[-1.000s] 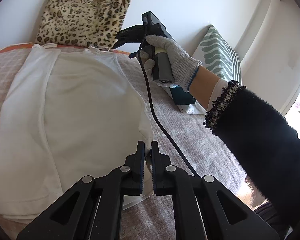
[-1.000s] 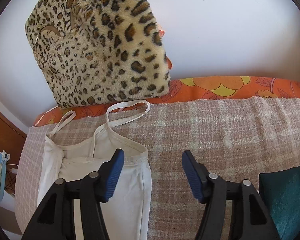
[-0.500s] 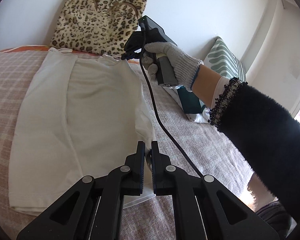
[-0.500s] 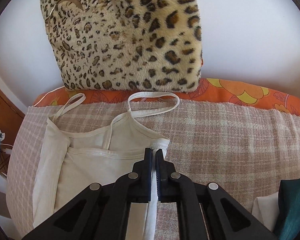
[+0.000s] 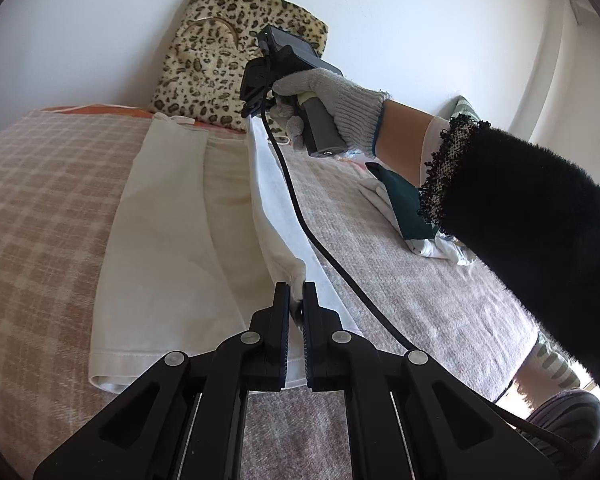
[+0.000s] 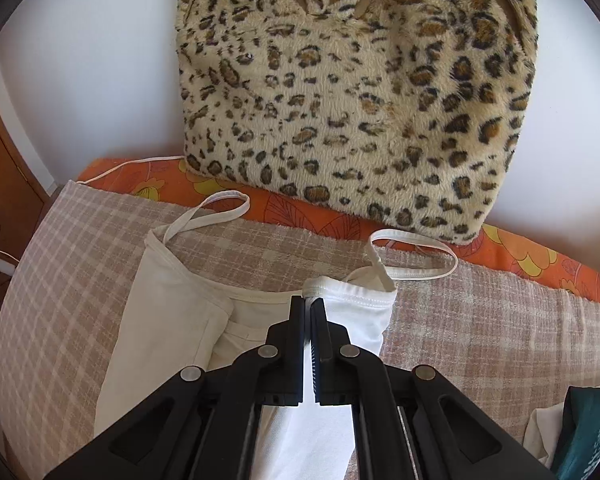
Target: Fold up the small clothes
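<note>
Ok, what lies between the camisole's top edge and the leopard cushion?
In the right wrist view, plaid blanket, then orange floral sheet; the camisole straps loop across toward the leopard cushion.

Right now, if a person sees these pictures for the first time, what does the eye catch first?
First the leopard-print cushion, upright against the white wall at the far end of the bed. Next the white camisole on the checked blanket, its right edge lifted by both tools: the left tool shut on the hem corner, the right tool on the top.

Our left gripper (image 5: 296,300) pinches the white camisole (image 5: 172,248) hem; ahead, our gloved right hand (image 5: 332,108) lifts its far edge
</note>
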